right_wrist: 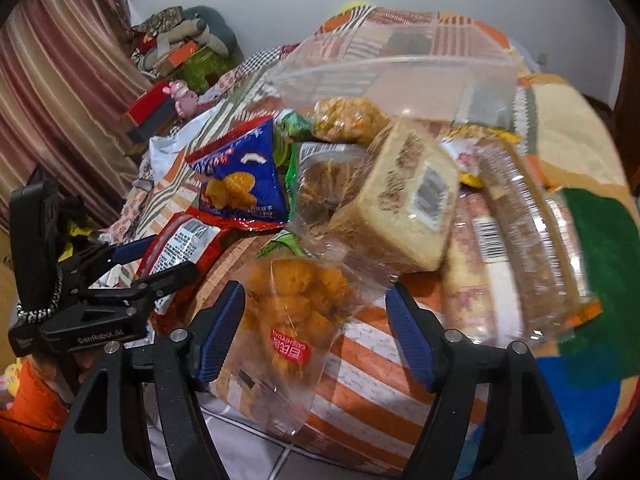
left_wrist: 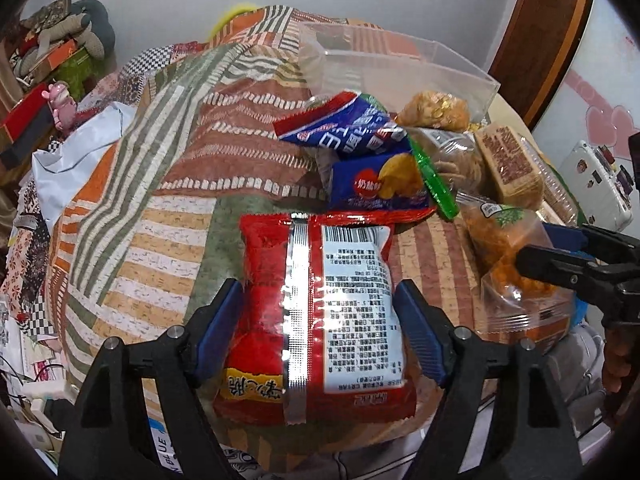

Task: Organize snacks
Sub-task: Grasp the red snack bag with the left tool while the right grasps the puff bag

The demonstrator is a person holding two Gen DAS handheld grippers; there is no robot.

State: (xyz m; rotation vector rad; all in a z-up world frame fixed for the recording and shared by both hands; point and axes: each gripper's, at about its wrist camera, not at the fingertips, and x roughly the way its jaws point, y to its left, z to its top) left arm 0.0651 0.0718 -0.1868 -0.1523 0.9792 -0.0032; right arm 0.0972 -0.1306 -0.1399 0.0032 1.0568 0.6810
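Two close wrist views facing forward over patchwork cloth (left_wrist: 168,208), sharing red packet (left_wrist: 316,312), clear bin (right_wrist: 400,68)

Red packet (left_wrist: 316,312): its front faces down, hidden; only the printed back shows between the left tool's (left_wrist: 320,304) fingers.
Clear bin (right_wrist: 400,64): beyond the right tool (right_wrist: 316,320), blurred.
Wafer packs (right_wrist: 520,232): right of that tool, smeared; print unreadable.
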